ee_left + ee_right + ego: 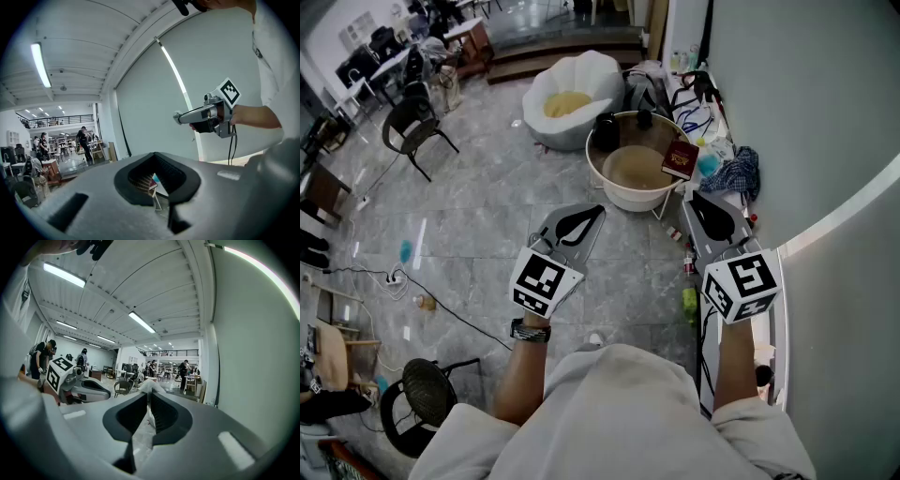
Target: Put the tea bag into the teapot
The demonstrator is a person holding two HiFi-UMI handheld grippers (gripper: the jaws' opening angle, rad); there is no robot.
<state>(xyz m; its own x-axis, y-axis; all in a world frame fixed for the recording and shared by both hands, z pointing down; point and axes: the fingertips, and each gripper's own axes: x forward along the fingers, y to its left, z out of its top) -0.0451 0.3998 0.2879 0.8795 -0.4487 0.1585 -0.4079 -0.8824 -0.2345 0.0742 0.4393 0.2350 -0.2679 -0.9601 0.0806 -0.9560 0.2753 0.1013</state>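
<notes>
No tea bag shows in any view. The teapot may be among the dark vessels (606, 131) on the round cream worktop (623, 199) ahead of both tools, but they are too small to tell. The grey left tool (592, 214) and grey right tool (698, 200), both pressed together on nothing, hang over the grey tiled floor (487, 216), likely awaiting a start.

The left gripper (592, 216) and right gripper (698, 202) have smooth, matt grey plastic shells, and their fingers (176, 174) are lined with black ribbed, rubbery pads. The floor (487, 211) is glossy grey stone tile that catches reflections. A dark red book (680, 159) has a smooth cover, and the blue checked cloth (736, 173) looks soft and crumpled.
</notes>
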